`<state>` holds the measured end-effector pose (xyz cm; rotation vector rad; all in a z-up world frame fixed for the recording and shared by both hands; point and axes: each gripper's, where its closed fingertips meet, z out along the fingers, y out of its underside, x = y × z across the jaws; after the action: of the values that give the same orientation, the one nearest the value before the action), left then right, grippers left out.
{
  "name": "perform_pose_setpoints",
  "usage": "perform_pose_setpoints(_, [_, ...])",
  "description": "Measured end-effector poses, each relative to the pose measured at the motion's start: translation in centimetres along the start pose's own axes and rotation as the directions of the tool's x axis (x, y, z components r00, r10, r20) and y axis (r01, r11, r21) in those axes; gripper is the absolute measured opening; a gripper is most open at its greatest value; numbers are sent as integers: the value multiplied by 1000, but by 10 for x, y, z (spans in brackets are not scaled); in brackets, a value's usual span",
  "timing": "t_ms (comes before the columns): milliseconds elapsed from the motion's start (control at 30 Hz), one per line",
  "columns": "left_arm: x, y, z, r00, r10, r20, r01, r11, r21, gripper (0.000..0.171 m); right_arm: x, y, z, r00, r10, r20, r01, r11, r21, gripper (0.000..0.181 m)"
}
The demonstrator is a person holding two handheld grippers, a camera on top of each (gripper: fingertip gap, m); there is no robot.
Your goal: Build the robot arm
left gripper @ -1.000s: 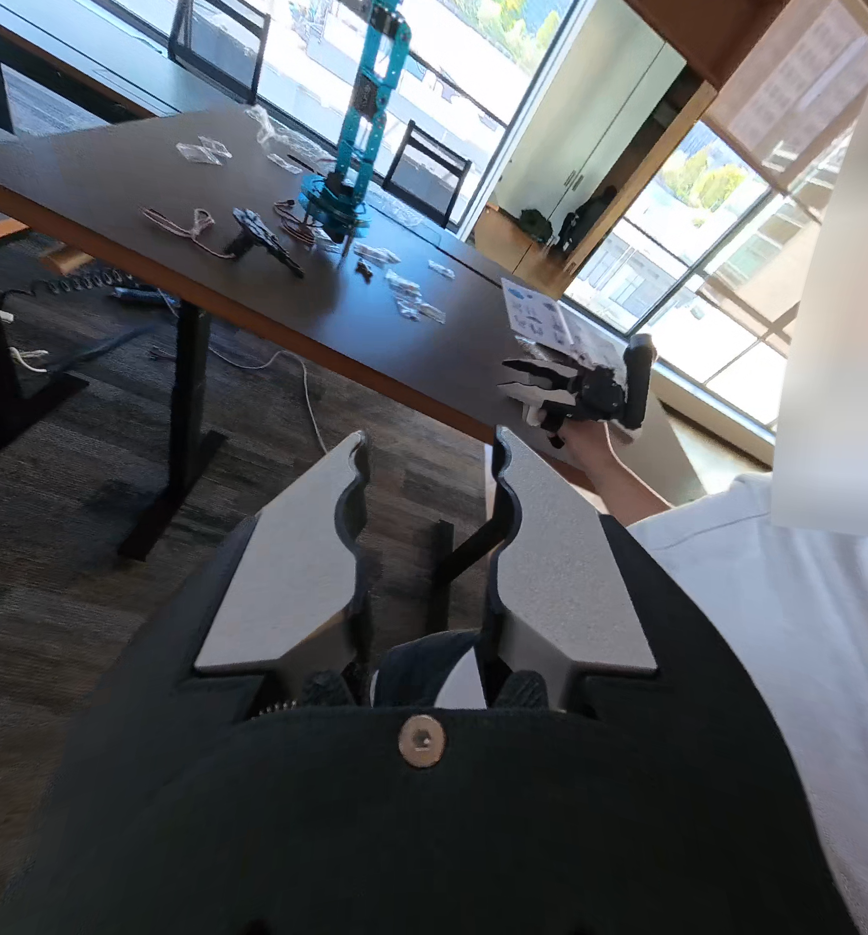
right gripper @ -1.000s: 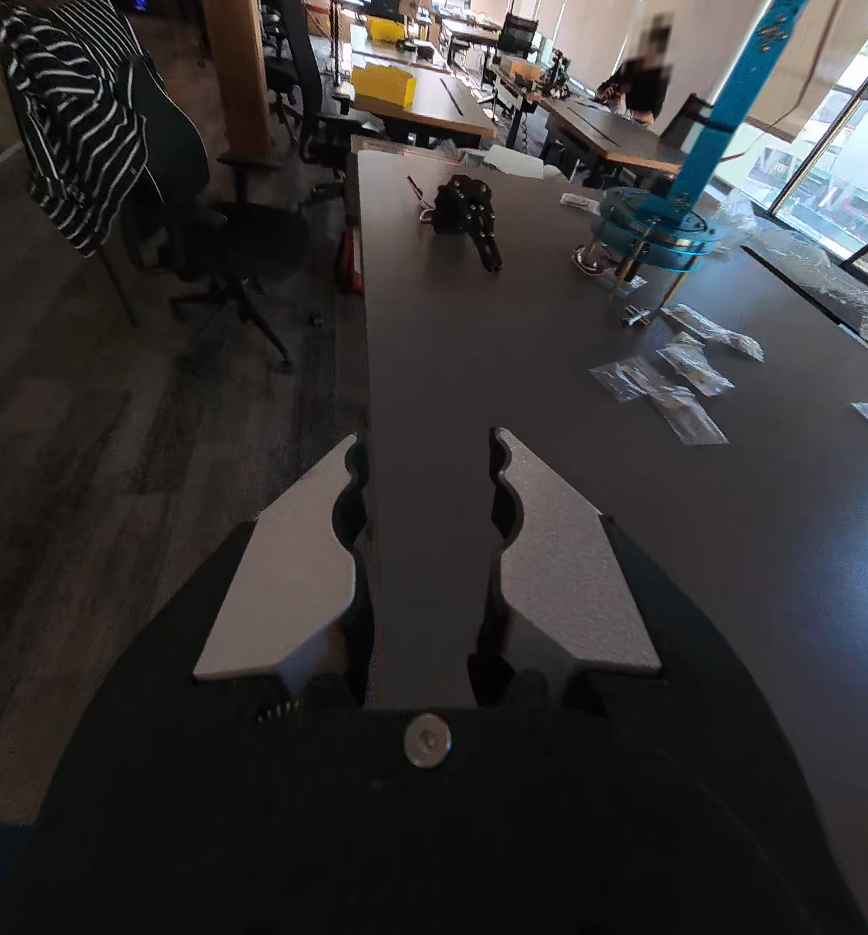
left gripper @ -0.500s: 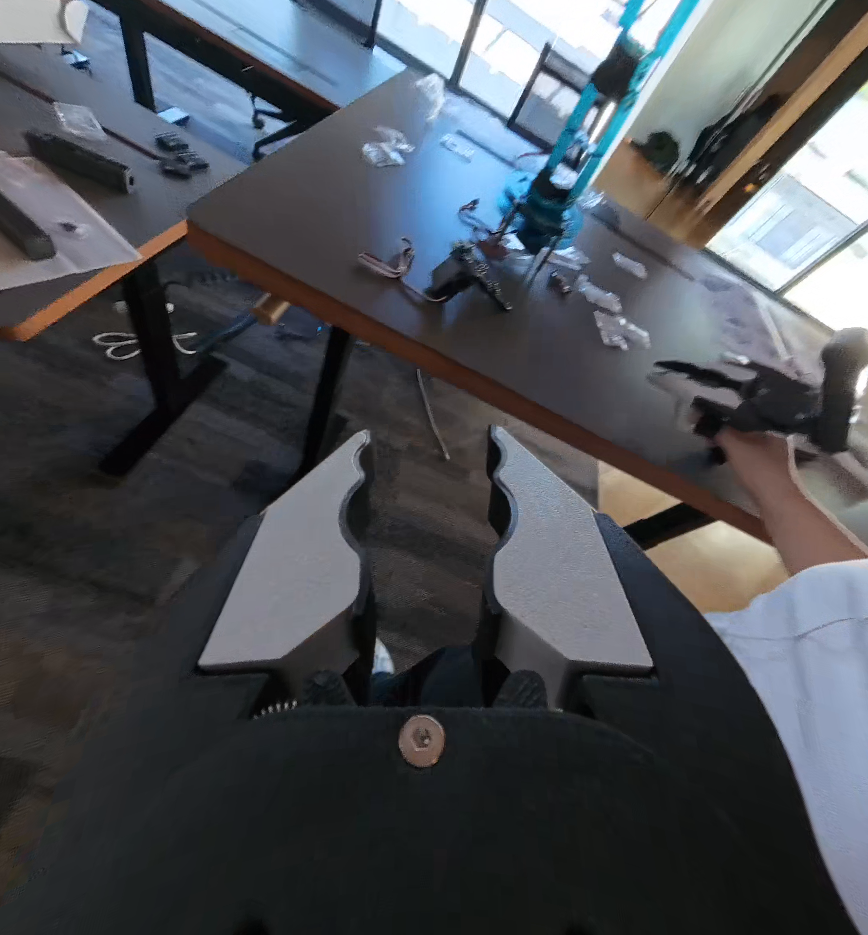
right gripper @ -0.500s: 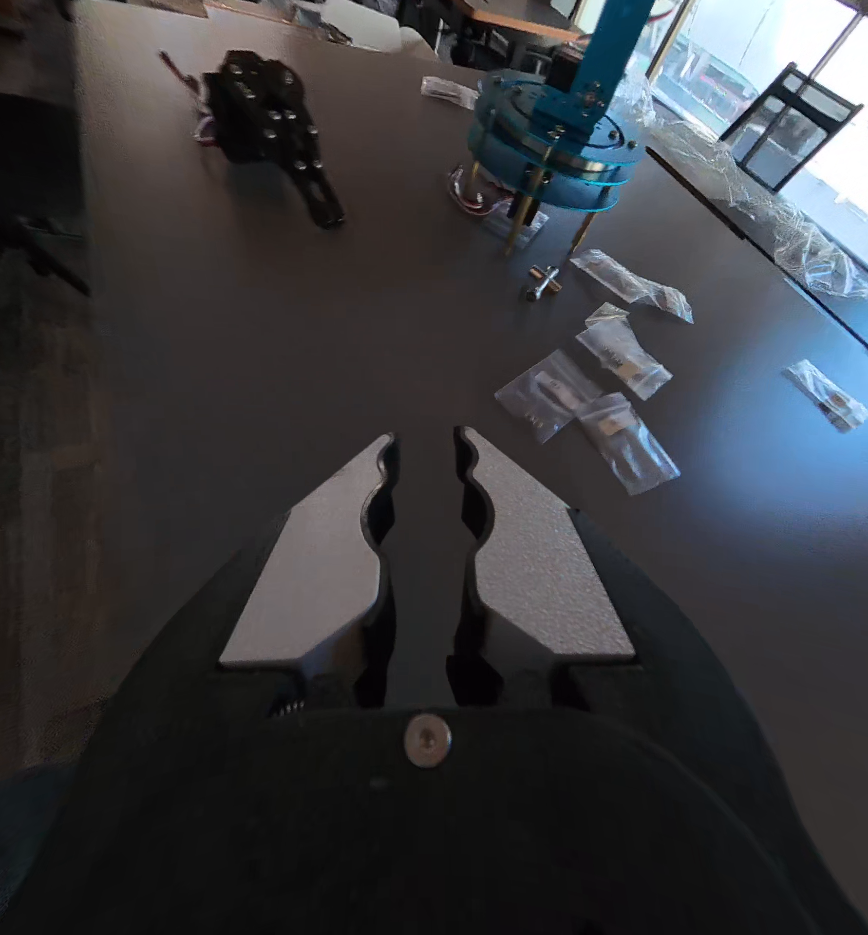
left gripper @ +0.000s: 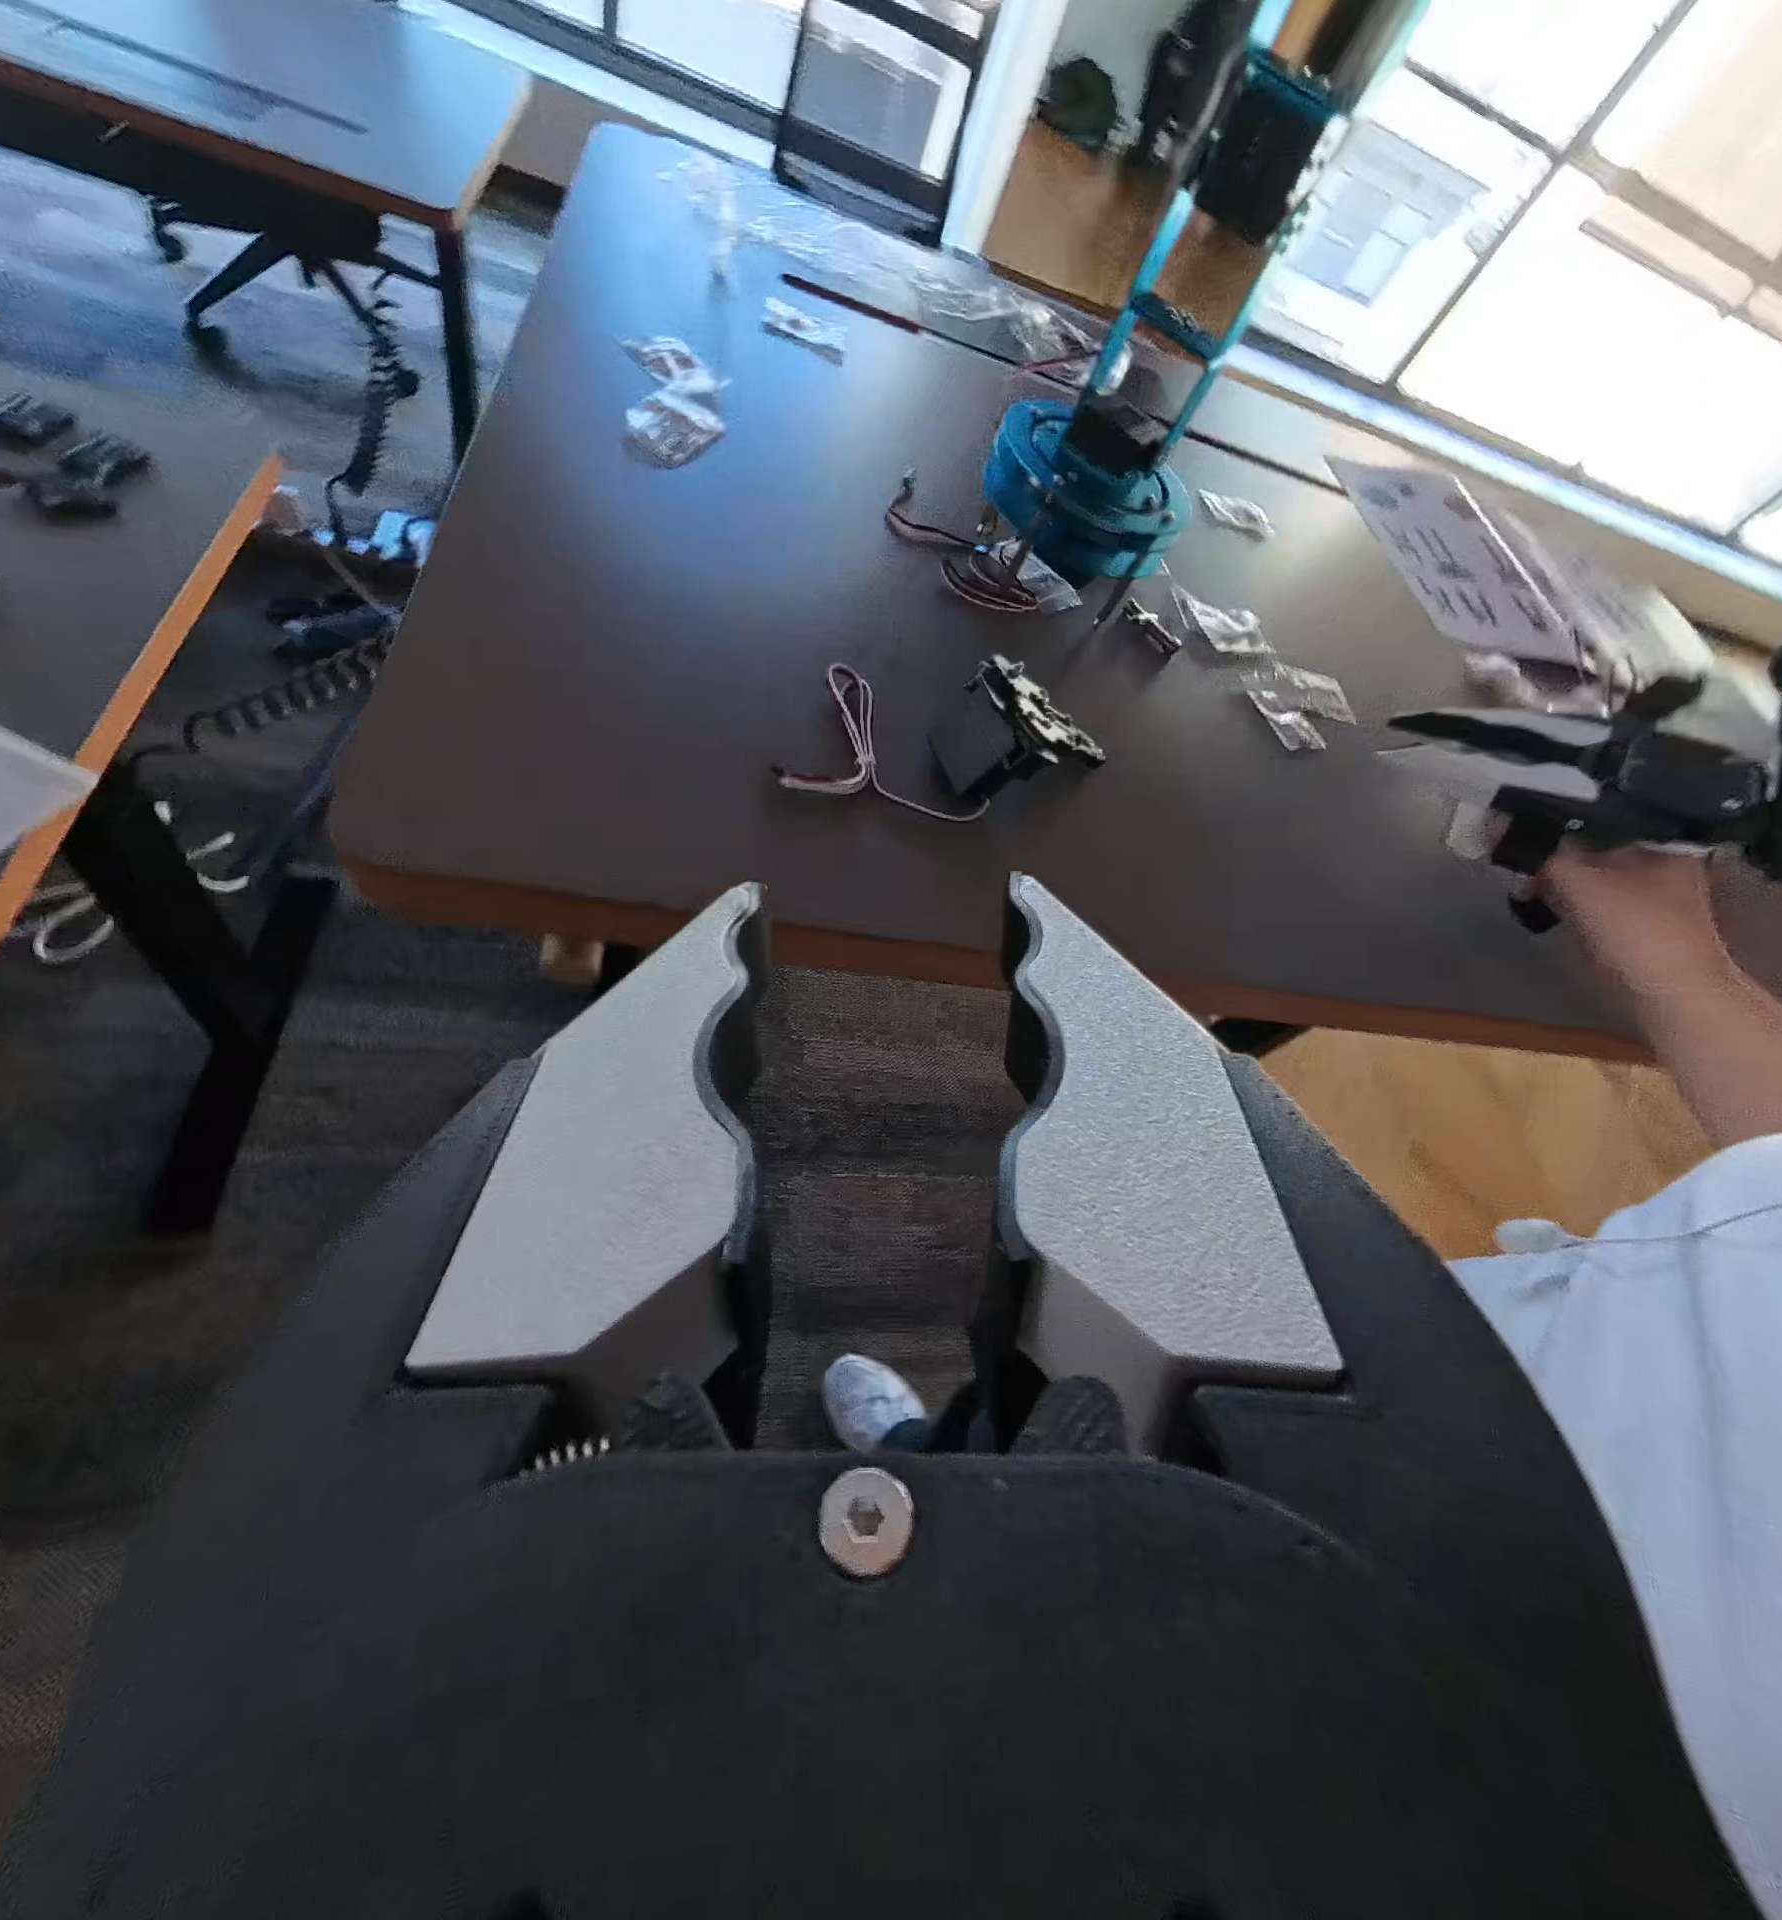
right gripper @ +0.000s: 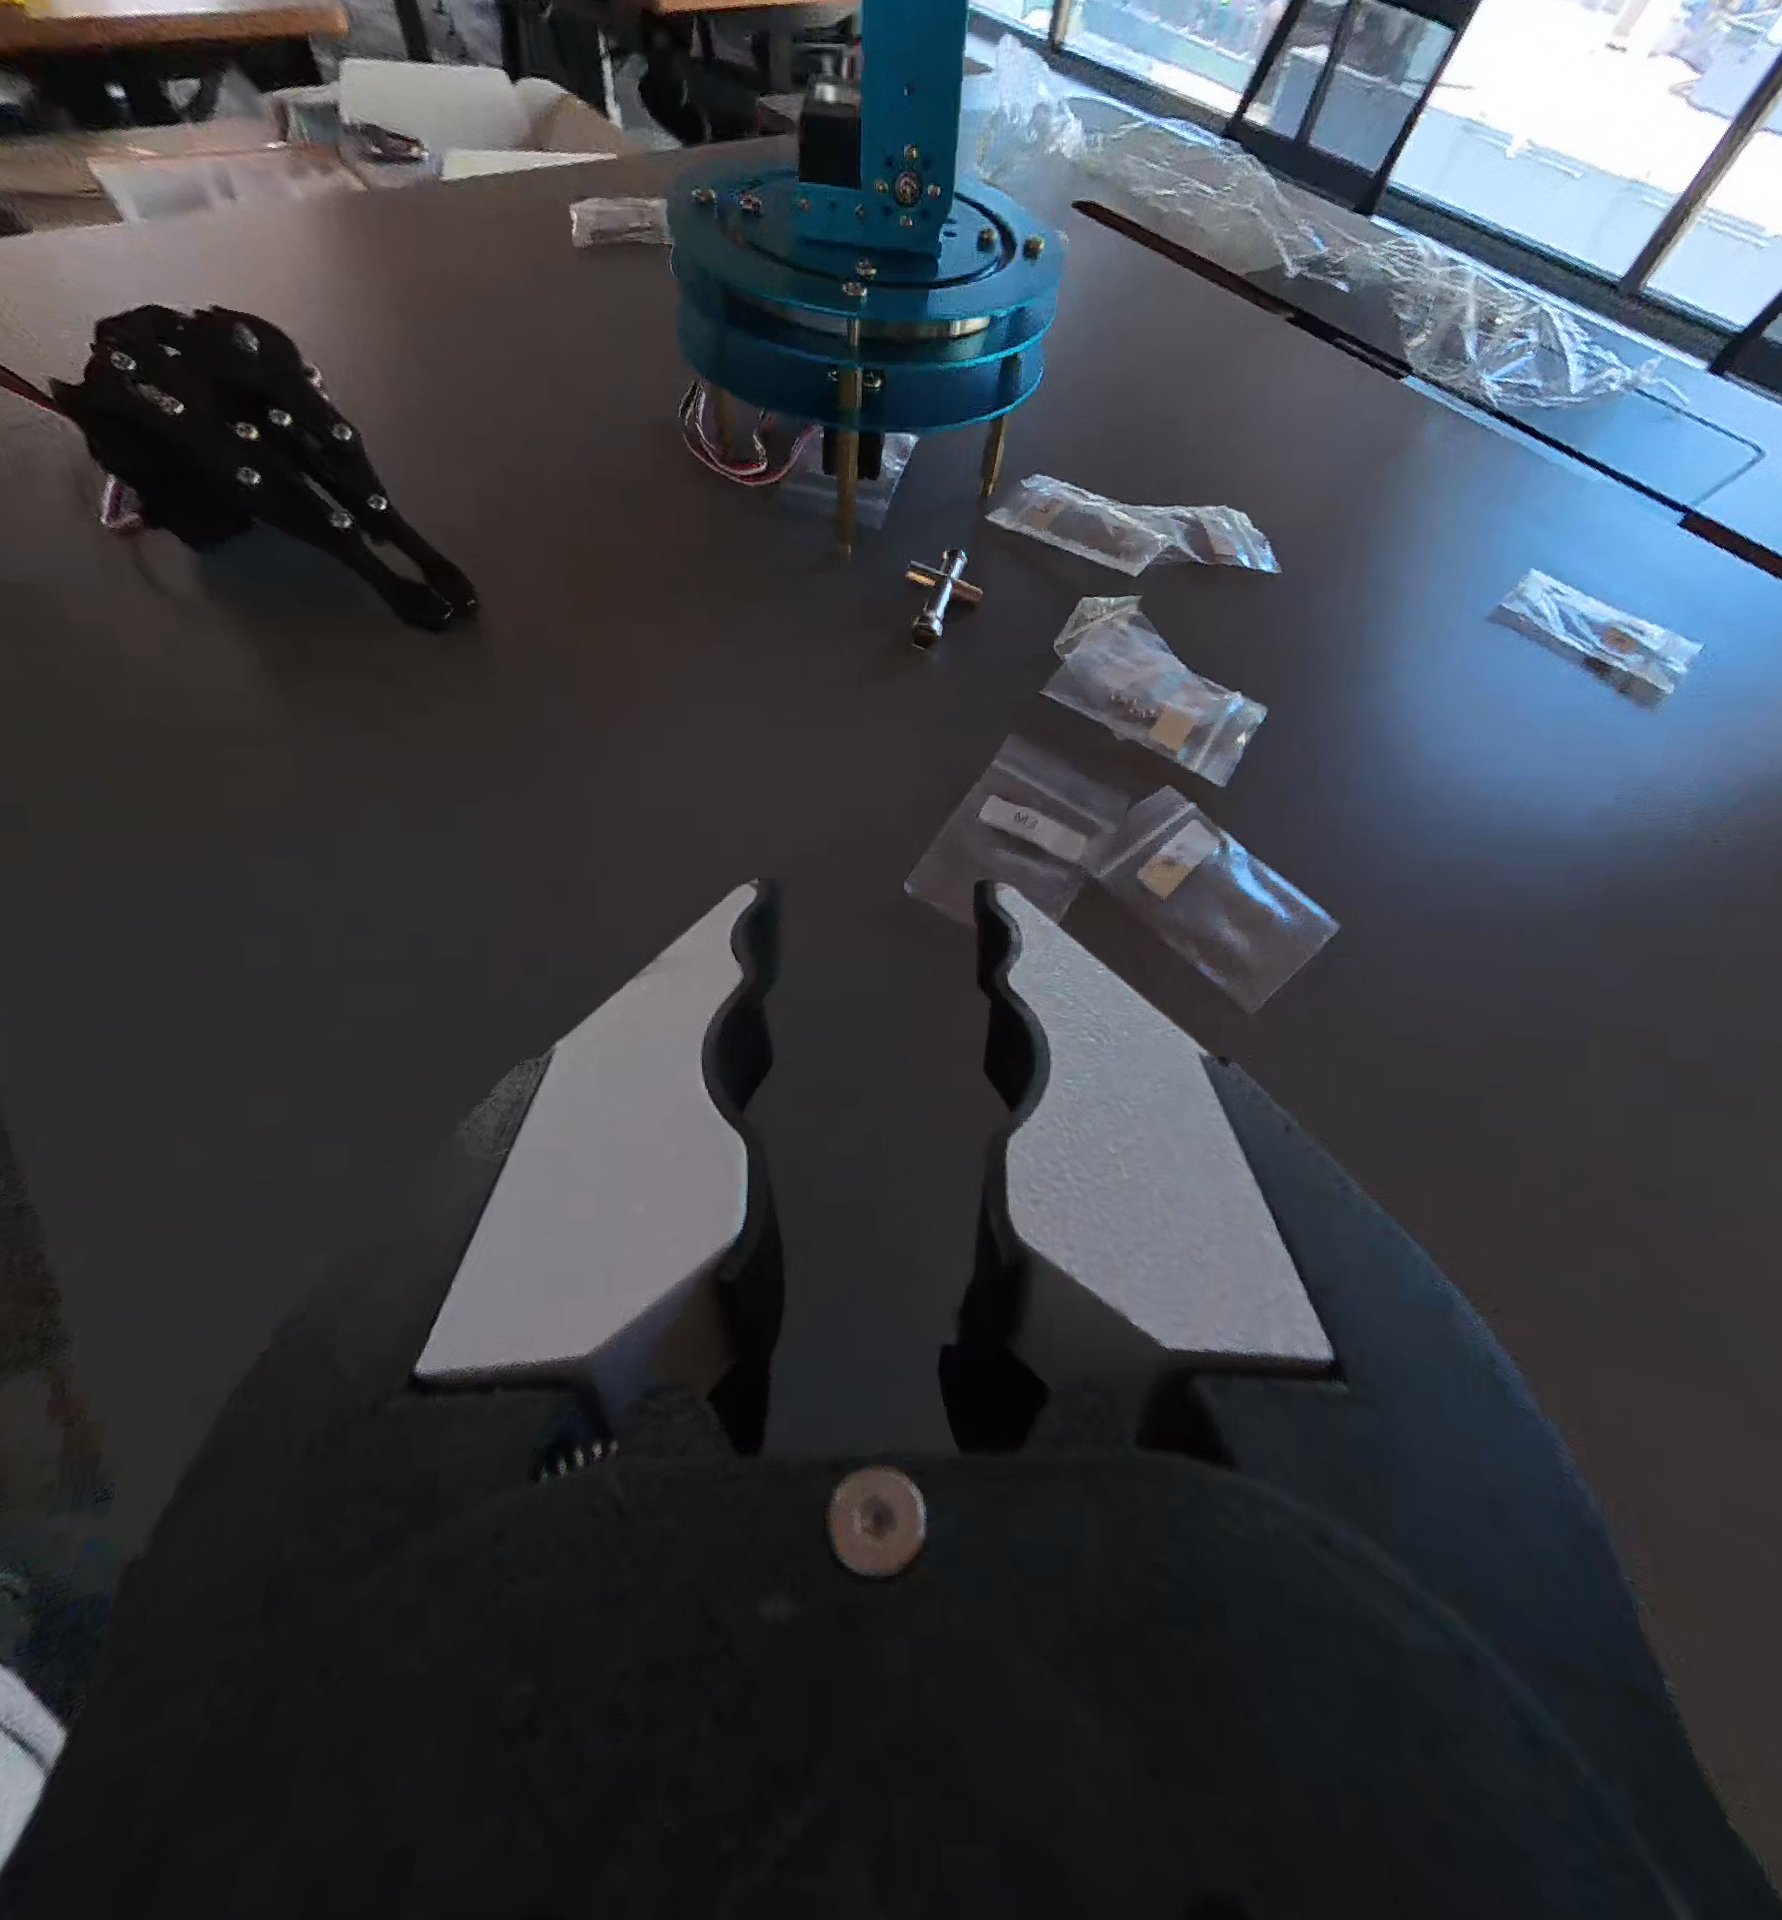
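Observation:
My left gripper (left gripper: 882, 899) is open and empty, held over the floor just short of the dark table's near edge (left gripper: 866, 940). My right gripper (right gripper: 871, 904) is open and empty, low over the table (right gripper: 451, 831); it also shows in the left wrist view (left gripper: 1469, 769), held in a hand. On the table stand a blue robot arm base (right gripper: 861, 301) (left gripper: 1084, 499), a black claw part (right gripper: 243, 447) (left gripper: 1012, 738) with thin wires (left gripper: 845, 748), a small metal cross wrench (right gripper: 941, 603) and several clear parts bags (right gripper: 1115, 862) just right of my right fingertips.
Crumpled clear plastic wrap (right gripper: 1386, 249) lies at the table's far side. A printed sheet (left gripper: 1458, 561) lies at the right end. A second table (left gripper: 87, 582) with small black parts stands to the left, a coiled cable (left gripper: 295, 686) between them. A person's white sleeve (left gripper: 1718, 1455) is at the right. Across from one pair of fingers to the other is roughly 45 centimetres. My right tips are roughly 20 centimetres from the blue robot arm base (right gripper: 861, 301).
The left gripper has swung to face the table more squarely. The right gripper has moved forward over the table toward the blue base and bags; its jaws narrowed half a second ago, then widened again.

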<state>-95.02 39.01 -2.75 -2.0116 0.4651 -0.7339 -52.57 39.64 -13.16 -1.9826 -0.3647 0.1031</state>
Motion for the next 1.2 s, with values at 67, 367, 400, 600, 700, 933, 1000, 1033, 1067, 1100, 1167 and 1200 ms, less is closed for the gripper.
perform_pose_setpoints(67, [-10, -3, 19, 996, 81, -46, -83, 996, -36, 43, 0, 10, -18, 995, -35, -95, 32, 999, -31, 40])
perform_pose_setpoints(367, [73, -38, 99, 935, 158, -317, -177, 984, -30, 43, 74, 67, -153, 943, -62, -328, 46, 997, -56, 37])
perform_pose_setpoints(400, [88, -37, 105, 931, 176, -320, -197, 980, -35, 44, 89, 75, -164, 953, -73, -293, 56, 996, -63, 41])
perform_pose_setpoints(600, [200, -27, 135, 948, 169, -271, -165, 986, 35, 45, 158, 141, -208, 977, -201, 73, 211, 962, -172, 55])
perform_pose_setpoints(700, [262, -29, 152, 964, 154, -218, -128, 983, 130, 44, 181, 160, -210, 940, -216, 266, 272, 943, -194, 56])
perform_pose_setpoints(933, [366, -44, 163, 981, 82, -176, -67, 994, 90, 44, 195, 164, -200, 841, -129, 526, 284, 932, -225, 24])
perform_pose_setpoints(1000, [377, -44, 156, 990, 108, -95, -100, 992, 82, 43, 198, 161, -194, 841, -157, 518, 291, 938, -189, 24])
perform_pose_setpoints(1033, [381, -44, 153, 992, 111, -58, -106, 991, 80, 43, 198, 160, -192, 842, -160, 515, 284, 943, -172, 25])
perform_pose_setpoints(1067, [386, -44, 150, 994, 106, -31, -104, 992, 78, 43, 199, 159, -190, 847, -156, 509, 274, 947, -167, 25])
perform_pose_setpoints(1100, [390, -43, 147, 995, 95, -13, -94, 993, 75, 43, 199, 158, -189, 850, -153, 505, 270, 949, -166, 25])
perform_pose_setpoints(1167, [397, -42, 144, 997, 74, 14, -75, 995, 65, 43, 200, 158, -188, 850, -160, 502, 276, 947, -165, 25])
perform_pose_setpoints(1200, [400, -42, 142, 997, 71, 28, -72, 996, 60, 43, 199, 158, -188, 844, -173, 508, 289, 944, -159, 25])
